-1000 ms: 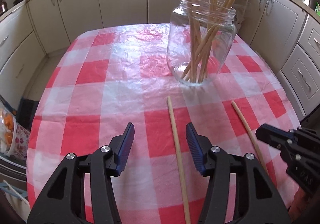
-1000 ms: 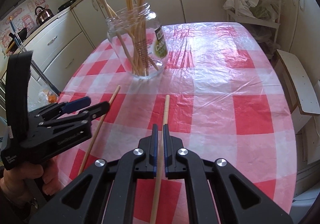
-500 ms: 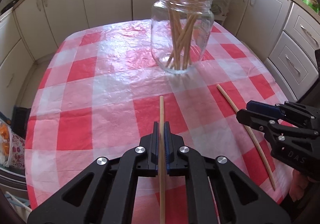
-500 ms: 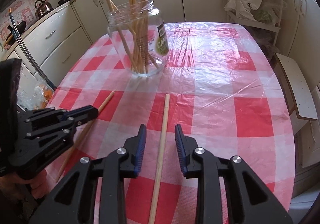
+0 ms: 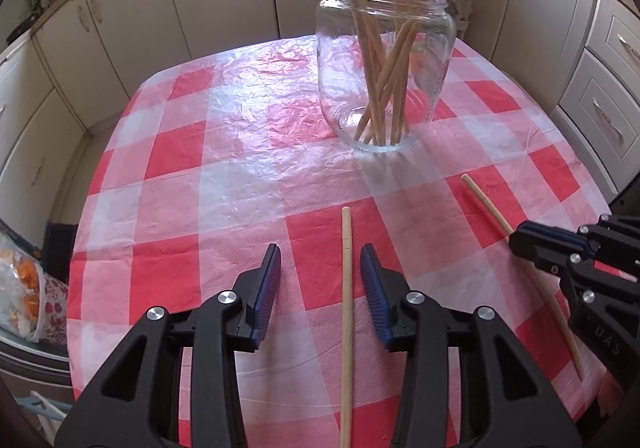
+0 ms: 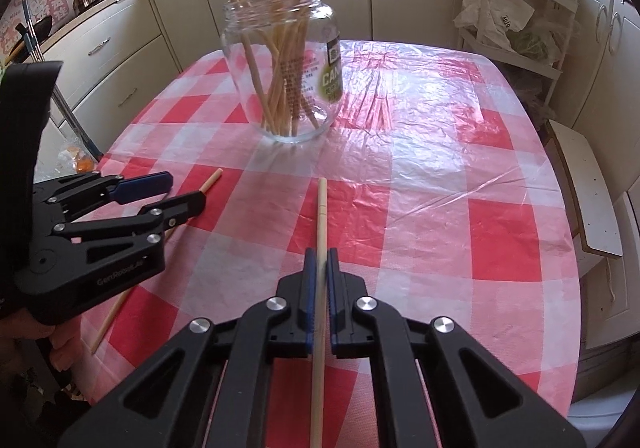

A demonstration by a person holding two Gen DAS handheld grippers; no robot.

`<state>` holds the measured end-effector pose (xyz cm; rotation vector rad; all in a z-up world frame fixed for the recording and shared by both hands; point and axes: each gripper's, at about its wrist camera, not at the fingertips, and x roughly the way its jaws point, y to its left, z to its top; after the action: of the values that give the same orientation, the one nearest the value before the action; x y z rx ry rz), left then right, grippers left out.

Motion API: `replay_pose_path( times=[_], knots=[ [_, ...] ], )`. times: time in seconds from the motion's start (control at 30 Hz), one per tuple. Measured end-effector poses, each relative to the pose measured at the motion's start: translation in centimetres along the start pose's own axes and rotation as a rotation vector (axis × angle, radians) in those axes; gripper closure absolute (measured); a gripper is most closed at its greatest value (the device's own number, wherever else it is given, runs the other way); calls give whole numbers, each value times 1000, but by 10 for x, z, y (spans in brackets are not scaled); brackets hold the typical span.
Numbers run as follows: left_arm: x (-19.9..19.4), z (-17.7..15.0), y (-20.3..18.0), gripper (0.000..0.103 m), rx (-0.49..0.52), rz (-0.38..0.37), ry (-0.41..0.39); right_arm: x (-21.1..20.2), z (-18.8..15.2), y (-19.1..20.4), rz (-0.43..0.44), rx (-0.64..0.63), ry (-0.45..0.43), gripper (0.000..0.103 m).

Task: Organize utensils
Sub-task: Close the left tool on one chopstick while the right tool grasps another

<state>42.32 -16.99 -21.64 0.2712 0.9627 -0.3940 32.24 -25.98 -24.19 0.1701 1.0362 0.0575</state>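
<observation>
Gripping pale chopstick (image 6: 321,224) | right gripper (image 6: 319,268) | seemingly flat on cloth

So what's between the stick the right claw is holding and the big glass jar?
Nothing but bare checkered tablecloth. The right wrist view shows the chopstick tip stopping short of the jar, with only cloth between.
</observation>
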Motion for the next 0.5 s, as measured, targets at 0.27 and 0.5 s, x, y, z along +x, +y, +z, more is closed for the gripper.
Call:
replay_pose_path(
  times=[0.27,0.5],
  knots=[
    [-5,-6,-10,90,33,-33,-19,5,0,8,-17,-36,10,97],
    [-18,-11,-20,98,72,-54,-33,0,1,8,-7,-37,-12,97]
  ],
)
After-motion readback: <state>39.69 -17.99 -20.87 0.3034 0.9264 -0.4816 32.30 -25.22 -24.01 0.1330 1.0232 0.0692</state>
